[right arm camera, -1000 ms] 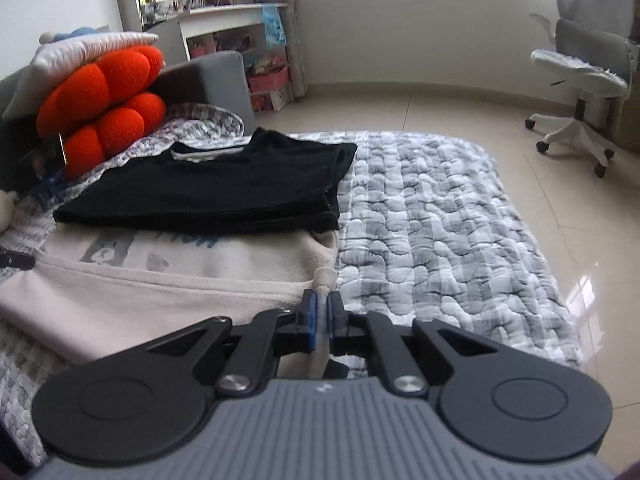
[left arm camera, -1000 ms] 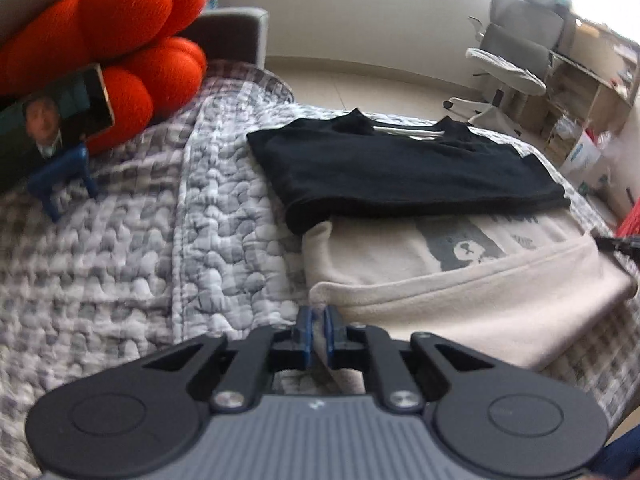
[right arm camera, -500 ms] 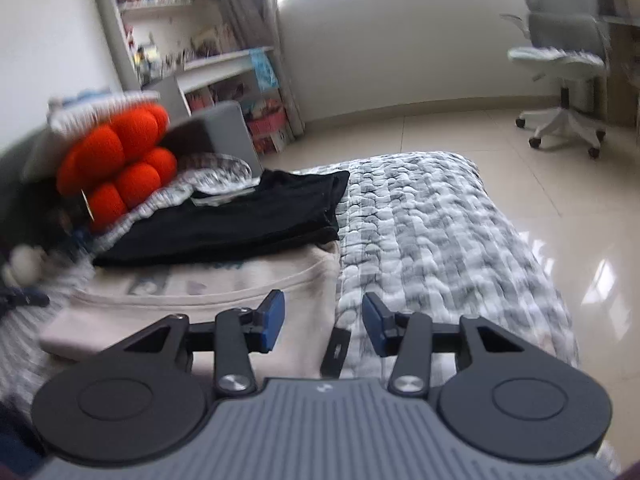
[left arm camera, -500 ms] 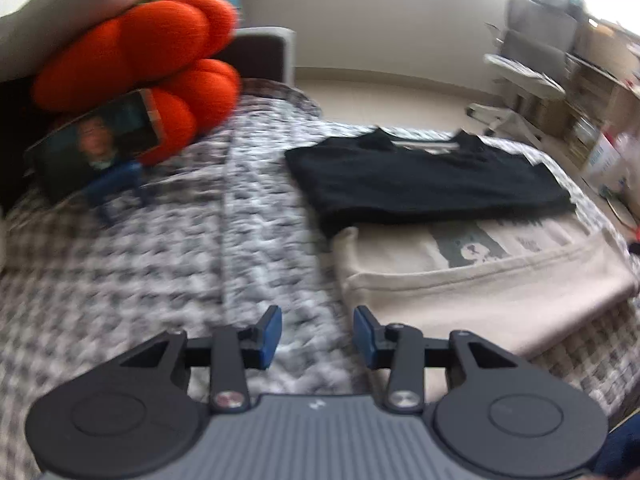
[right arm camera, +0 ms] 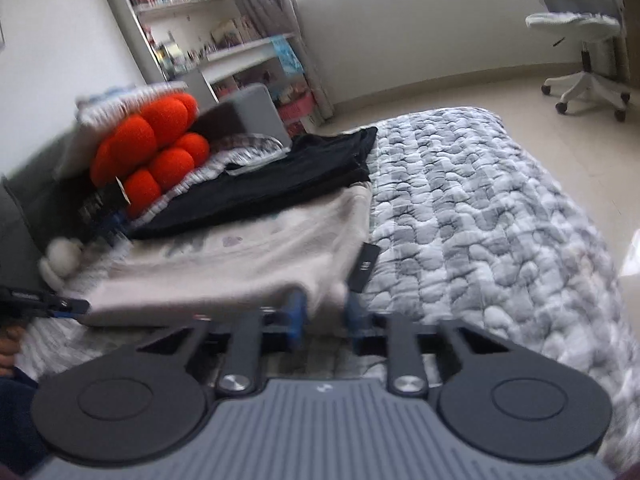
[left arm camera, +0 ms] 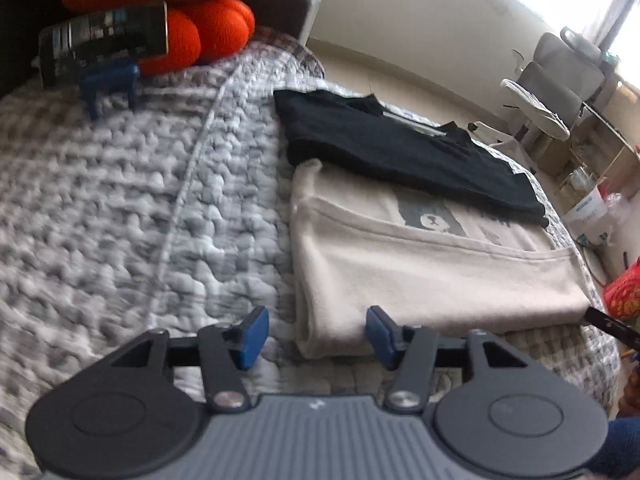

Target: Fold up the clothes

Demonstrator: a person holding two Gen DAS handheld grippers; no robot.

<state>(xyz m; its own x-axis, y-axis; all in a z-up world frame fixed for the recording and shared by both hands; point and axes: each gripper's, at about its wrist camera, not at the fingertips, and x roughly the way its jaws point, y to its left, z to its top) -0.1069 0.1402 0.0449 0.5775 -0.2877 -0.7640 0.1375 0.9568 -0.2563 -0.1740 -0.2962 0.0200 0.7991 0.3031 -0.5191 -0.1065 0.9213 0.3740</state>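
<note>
A folded cream shirt (left arm camera: 420, 272) lies on the quilted bed, and a folded black shirt (left arm camera: 392, 148) rests across its far part. My left gripper (left arm camera: 316, 336) is open, and the cream shirt's near left corner sits between the jaws without touching the left pad. In the blurred right wrist view, my right gripper (right arm camera: 324, 320) is closing its jaws on the near right corner of the cream shirt (right arm camera: 224, 264), with cloth between the blue pads. The black shirt (right arm camera: 272, 184) lies behind it. The left gripper's tip (right arm camera: 76, 305) shows at the far left.
A grey-and-white quilt (left arm camera: 120, 208) covers the bed. An orange plush cushion (left arm camera: 208, 28) and a phone on a blue stand (left arm camera: 104, 40) sit at the head. The bed edge drops to tiled floor (right arm camera: 560, 92), where an office chair (right arm camera: 580, 40) stands. A black tag (right arm camera: 364, 266) hangs off the cream shirt.
Both grippers were shut on the cream shirt's front edge, then opened. The left stays open at the left corner. The right has narrowed again around the right corner.
</note>
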